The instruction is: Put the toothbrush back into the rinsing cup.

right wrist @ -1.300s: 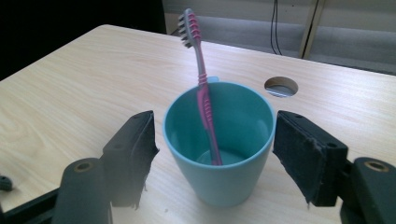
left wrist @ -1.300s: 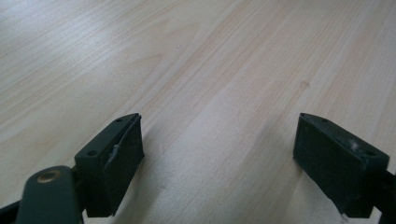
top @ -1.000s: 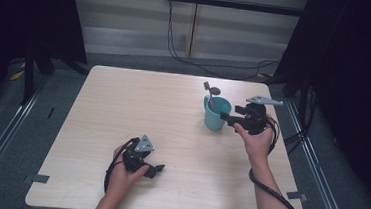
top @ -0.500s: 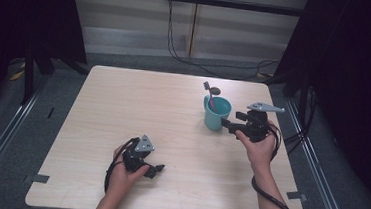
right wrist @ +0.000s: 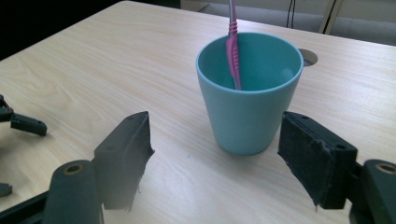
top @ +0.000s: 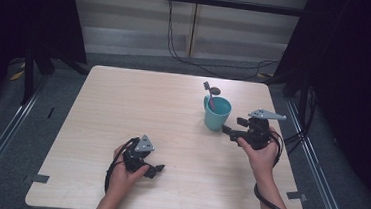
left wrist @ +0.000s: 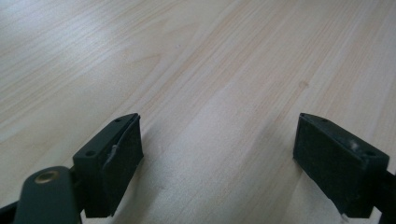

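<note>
A teal cup (top: 217,114) stands upright on the right half of the wooden table (top: 138,106). A pink-handled utensil (top: 212,99) leans inside it, its dark head above the rim. My right gripper (top: 235,127) is open just right of the cup, a small gap away, with nothing between its fingers. In the right gripper view the cup (right wrist: 247,105) and pink handle (right wrist: 232,51) sit between and beyond the spread jaws of the right gripper (right wrist: 215,158). My left gripper (top: 153,170) rests near the front edge. In its own view the left gripper (left wrist: 219,158) stands open over bare wood.
A small round hole (right wrist: 308,57) in the tabletop lies just behind the cup. Black cables (top: 187,54) run along the floor beyond the table's far edge. Metal rails (top: 0,140) flank the table on both sides. The left gripper (right wrist: 23,123) shows far off to the left.
My right gripper has drawn back from the cup, moving a little right and toward the near edge. The cup and the left gripper stayed where they were.
</note>
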